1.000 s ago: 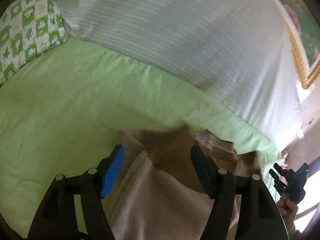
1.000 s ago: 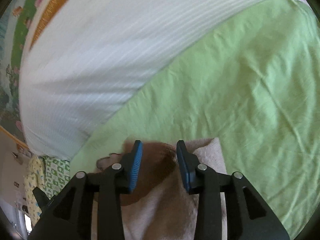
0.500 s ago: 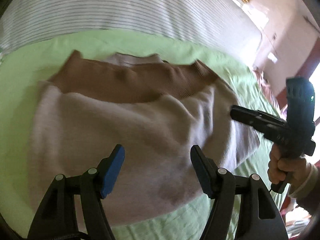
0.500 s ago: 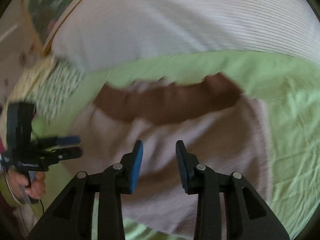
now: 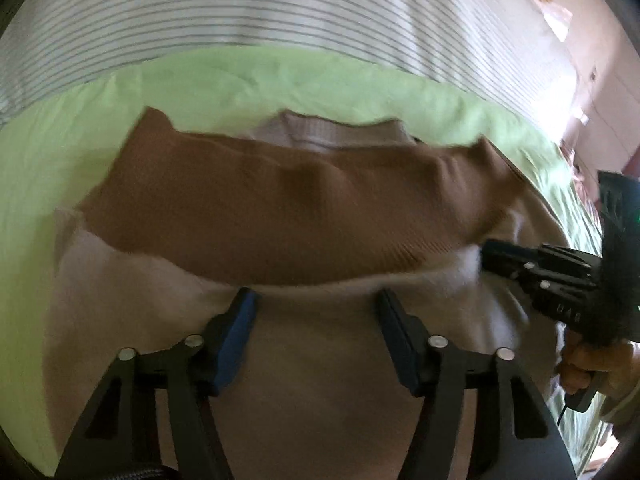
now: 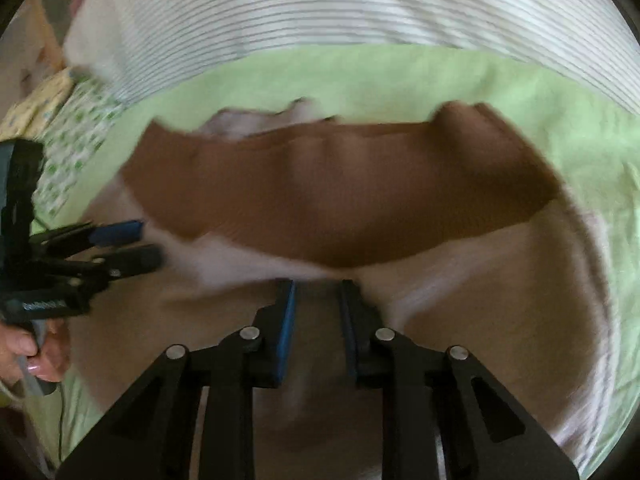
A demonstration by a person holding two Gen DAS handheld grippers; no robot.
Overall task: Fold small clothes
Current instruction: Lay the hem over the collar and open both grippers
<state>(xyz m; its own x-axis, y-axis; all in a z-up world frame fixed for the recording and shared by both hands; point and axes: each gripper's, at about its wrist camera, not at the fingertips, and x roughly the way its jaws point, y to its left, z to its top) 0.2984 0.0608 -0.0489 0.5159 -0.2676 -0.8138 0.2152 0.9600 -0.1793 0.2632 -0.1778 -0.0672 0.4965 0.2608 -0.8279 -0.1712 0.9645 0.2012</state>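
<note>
The sweater (image 5: 320, 340) lies flat mid-bed on the green sheet (image 5: 60, 152). Left gripper (image 5: 316, 316) gapes wide, right gripper (image 6: 318, 300) stands narrowly parted, both empty. Best to pinch matching edges evenly.

Both grippers are black plastic. The left gripper (image 5: 314, 334) and right gripper (image 6: 317, 330) both have blue pads and silver screw heads on the linkages. Bare fingers, pinkish nails, thin black cable hanging off the handle.

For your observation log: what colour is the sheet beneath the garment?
Light green sheet, clearest in the right wrist view.
</note>
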